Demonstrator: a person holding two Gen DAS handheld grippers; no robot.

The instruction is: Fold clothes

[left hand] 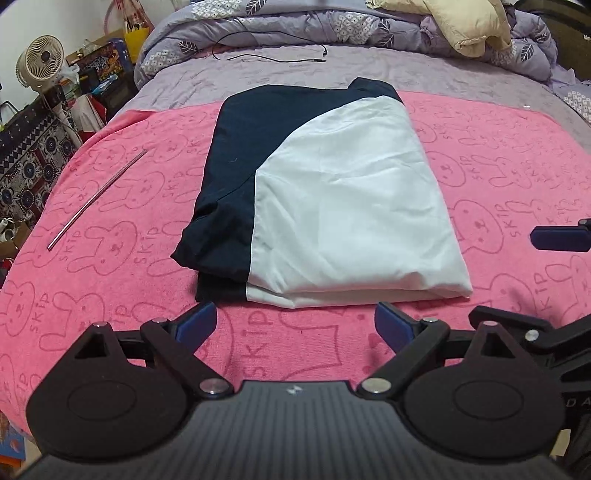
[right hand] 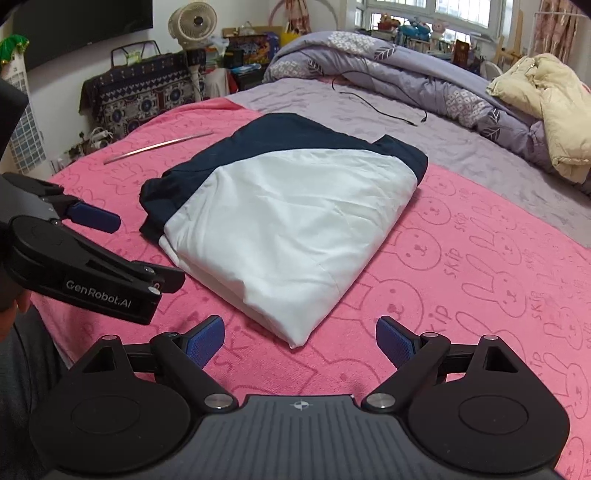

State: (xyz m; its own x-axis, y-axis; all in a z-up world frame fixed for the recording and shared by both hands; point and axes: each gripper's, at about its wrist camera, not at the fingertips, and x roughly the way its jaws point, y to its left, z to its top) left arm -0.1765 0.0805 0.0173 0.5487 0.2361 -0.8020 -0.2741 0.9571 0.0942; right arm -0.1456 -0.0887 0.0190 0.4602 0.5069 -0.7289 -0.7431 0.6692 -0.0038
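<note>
A folded navy and white garment (left hand: 332, 206) lies flat on a pink rabbit-print towel (left hand: 110, 258) spread over the bed. My left gripper (left hand: 295, 314) is open just short of the garment's near edge, with only towel between its blue pads. In the right wrist view the same garment (right hand: 280, 221) has its near corner pointing between the blue pads of my right gripper (right hand: 300, 328), which is open and holds nothing. The left gripper (right hand: 147, 251) also shows there, open beside the garment's left side. One of the right gripper's fingers (left hand: 557, 238) shows at the right edge of the left wrist view.
A thin metal rod (left hand: 96, 199) lies on the towel left of the garment. A black cable (left hand: 273, 55) rests on the purple sheet behind it. A bunched purple quilt (right hand: 406, 81) and a cream jacket (right hand: 546, 110) sit at the back. A fan (right hand: 192, 22) and clutter stand beyond the bed's left edge.
</note>
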